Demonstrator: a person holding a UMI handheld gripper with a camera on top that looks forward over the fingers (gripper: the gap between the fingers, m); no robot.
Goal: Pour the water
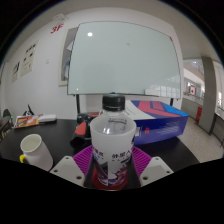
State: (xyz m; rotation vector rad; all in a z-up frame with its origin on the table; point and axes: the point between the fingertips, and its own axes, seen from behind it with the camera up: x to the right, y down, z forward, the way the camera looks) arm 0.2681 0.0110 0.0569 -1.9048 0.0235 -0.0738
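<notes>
A clear plastic water bottle with a black cap and a white label with red print stands upright between my fingers. My gripper is shut on the bottle: the magenta pads press on its lower part from both sides. The bottle's base is hidden between the fingers. A white mug stands on the dark table, ahead and to the left of the fingers.
A blue and red box lies on the table beyond the bottle to the right. A large whiteboard fills the wall behind. Some objects sit at the table's far left. Floor shows at the right.
</notes>
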